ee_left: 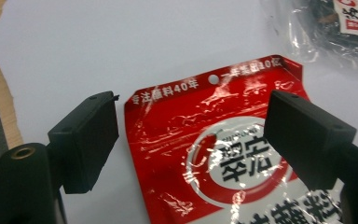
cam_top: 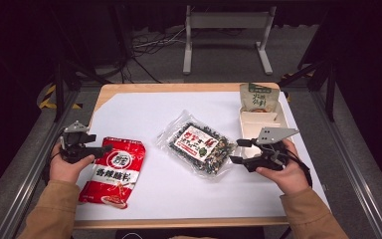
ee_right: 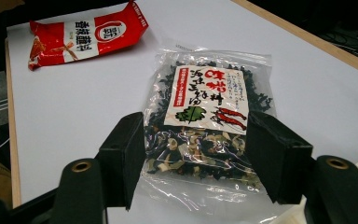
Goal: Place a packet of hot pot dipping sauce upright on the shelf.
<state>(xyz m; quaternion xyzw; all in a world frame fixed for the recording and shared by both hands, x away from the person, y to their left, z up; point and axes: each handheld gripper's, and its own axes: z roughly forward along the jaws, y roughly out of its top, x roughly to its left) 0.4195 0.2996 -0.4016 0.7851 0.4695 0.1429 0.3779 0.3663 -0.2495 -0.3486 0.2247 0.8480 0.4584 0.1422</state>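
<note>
A red snack packet with white print lies flat at the left of the white sheet. My left gripper hovers at its top edge. In the left gripper view it is open, the jaws standing either side of the packet's top. A clear bag of dark dried bits with a white-and-red label lies in the middle. My right gripper is at its right end. In the right gripper view it is open, with the bag's near end between the jaws.
A white compartment tray sits at the right, with a green-and-beige packet leaning at its far end. The white sheet covers the wooden table. The red packet lies far off in the right gripper view.
</note>
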